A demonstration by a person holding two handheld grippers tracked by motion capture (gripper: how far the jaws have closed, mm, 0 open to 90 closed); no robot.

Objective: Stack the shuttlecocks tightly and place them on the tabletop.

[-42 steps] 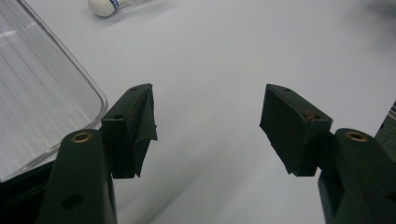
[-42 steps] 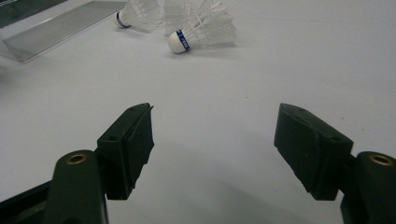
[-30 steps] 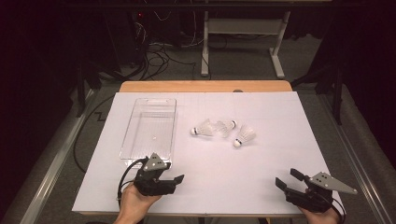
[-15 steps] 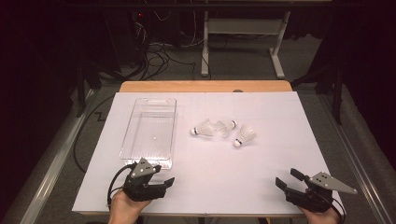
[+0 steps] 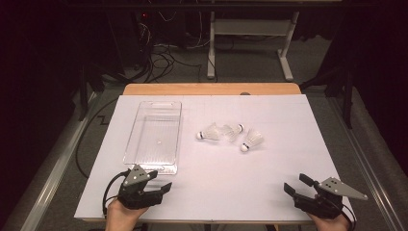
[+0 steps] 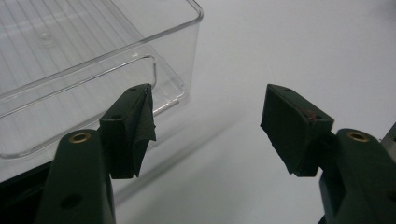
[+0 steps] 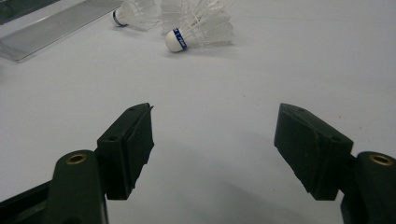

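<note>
Your left gripper (image 5: 161, 188) sits at the table's near edge with its jaws spread and nothing between them, just beside the near end of the clear bin (image 5: 155, 136). Your right gripper (image 5: 297, 184) (also spread wide, empty) rests at the near right, well apart from the three shuttlecocks (image 5: 230, 134) lying mid-table to the right of the bin.

I count 3 shuttlecocks (image 5: 210, 133) (image 5: 234, 130) (image 5: 252, 140) in a bunch, well ahead of my right gripper (image 5: 299, 185). 1 clear plastic box (image 5: 155, 136), just in front of my left gripper (image 5: 161, 185). 2 grippers total, 1 per hand.
</note>
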